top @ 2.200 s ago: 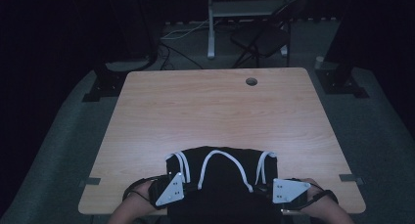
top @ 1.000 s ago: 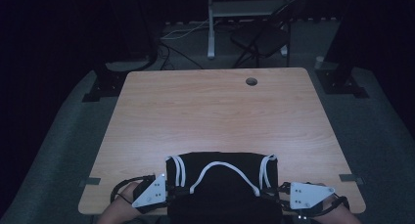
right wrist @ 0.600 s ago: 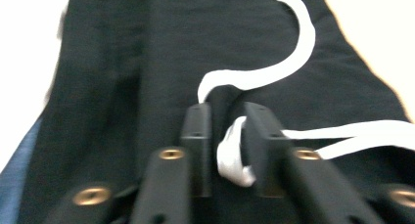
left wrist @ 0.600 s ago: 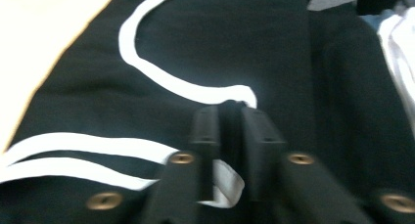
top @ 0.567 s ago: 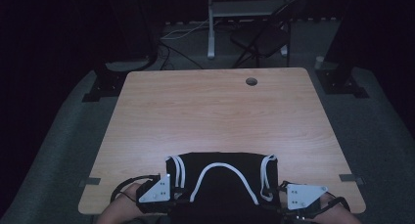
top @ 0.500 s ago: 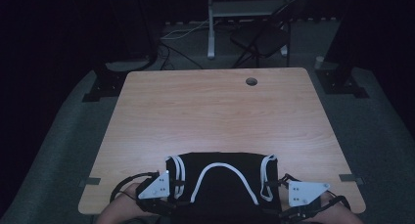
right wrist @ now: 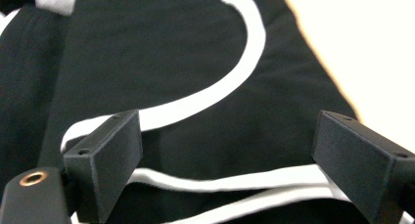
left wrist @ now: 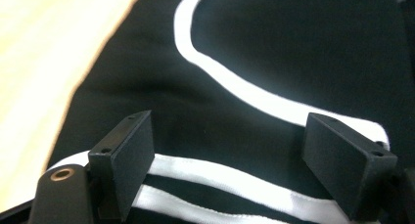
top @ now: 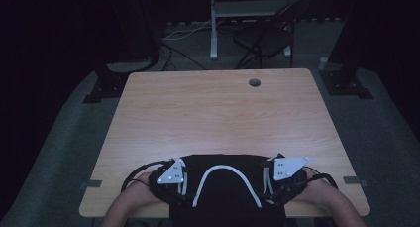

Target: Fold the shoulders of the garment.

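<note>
writing: none readable on the garment, tools or bench; no brand or label legible in any view.
garment [top: 225, 187]: black fabric, white piping. One white band arcs up like an arch across its middle; paired white stripes run down both side edges. Looks like a folded or bunched sports garment, exact type can't tell.
garment position: bench [top: 218, 113], 6 o'clock edge, centred, near part hanging off or hidden at the frame bottom. Lies flat, far edge roughly straight.
garment close-up, left gripper view: cloth [left wrist: 274, 53] has soft creases; white curve sweeps from 12 o'clock down to 3 o'clock; two parallel white stripes cross at 6 o'clock under the jaws.
garment close-up, right gripper view: same cloth [right wrist: 161, 53], white curve from 12 o'clock round to 8 o'clock, two white stripes at 6 o'clock; small grey patch at 11 o'clock, too blurred to identify.
left tool [top: 179, 183]: at the garment's 9 o'clock side, over the side stripes. Jaws have just been opening, now spread wide; cloth lies below and between them, pads not pressing on it [left wrist: 244, 180]. Holds nothing.
right tool [top: 275, 181]: at the garment's 3 o'clock side, mirror position. Jaws have just been opening, now wide apart; striped edge sits between them, not gripped [right wrist: 230, 177]. Holds nothing.
hands: forearms enter from 6 o'clock, one either side of the garment.
bench: light wood top, round cable hole [top: 254, 82] near 12 o'clock-1 o'clock, well apart from the garment.
lighting: dim room, bench lit.
</note>
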### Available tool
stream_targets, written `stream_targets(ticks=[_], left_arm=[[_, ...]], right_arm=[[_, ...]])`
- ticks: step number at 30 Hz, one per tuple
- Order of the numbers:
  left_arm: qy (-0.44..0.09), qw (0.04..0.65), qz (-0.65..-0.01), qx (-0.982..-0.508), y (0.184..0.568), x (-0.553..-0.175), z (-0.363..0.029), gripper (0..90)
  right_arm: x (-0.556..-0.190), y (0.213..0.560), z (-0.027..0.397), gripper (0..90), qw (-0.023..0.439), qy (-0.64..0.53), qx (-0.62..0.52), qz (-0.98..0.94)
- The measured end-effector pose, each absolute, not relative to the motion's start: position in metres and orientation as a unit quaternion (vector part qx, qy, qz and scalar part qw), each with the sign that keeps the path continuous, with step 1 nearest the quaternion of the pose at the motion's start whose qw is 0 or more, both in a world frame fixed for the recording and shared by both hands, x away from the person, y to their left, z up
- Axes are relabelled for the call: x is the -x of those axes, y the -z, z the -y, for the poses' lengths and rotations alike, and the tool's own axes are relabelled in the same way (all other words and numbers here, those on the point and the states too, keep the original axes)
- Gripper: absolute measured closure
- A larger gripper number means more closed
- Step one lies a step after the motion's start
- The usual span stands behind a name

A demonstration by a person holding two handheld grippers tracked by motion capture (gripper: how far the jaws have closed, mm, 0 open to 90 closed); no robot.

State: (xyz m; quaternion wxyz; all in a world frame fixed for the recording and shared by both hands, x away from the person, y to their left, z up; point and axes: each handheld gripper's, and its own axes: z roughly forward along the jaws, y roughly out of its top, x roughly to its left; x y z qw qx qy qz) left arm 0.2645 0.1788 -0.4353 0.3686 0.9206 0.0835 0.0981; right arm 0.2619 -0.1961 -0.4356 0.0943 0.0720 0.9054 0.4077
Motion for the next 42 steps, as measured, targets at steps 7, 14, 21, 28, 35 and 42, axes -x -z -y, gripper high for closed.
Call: stream_targets(ticks=[7, 14, 21, 28, 35, 42], left_arm=[[-0.086, 0.378, -0.097, -0.917, 0.438, -0.266, -0.183, 19.9], [-0.087, 0.381, -0.101, -0.915, 0.438, -0.265, -0.183, 19.8], [-0.085, 0.397, -0.084, -0.910, 0.429, -0.255, -0.177, 19.9], [-0.084, 0.381, -0.079, -0.917, 0.434, -0.254, -0.173, 19.8], [-0.075, 0.381, -0.084, -0.918, 0.436, -0.256, -0.174, 19.8], [-0.074, 0.382, -0.085, -0.917, 0.436, -0.256, -0.175, 19.9]], right_arm=[[-0.255, 0.444, 0.212, 11.3, 0.084, -0.401, -0.085, -0.908], [-0.244, 0.441, 0.241, 11.4, 0.083, -0.434, -0.116, -0.890], [-0.223, 0.433, 0.228, 13.2, 0.107, -0.434, -0.064, -0.893], [-0.222, 0.442, 0.197, 13.2, 0.135, -0.398, -0.050, -0.906], [-0.226, 0.439, 0.207, 13.0, 0.110, -0.433, -0.069, -0.892], [-0.239, 0.442, 0.219, 13.0, 0.103, -0.432, -0.111, -0.889]])
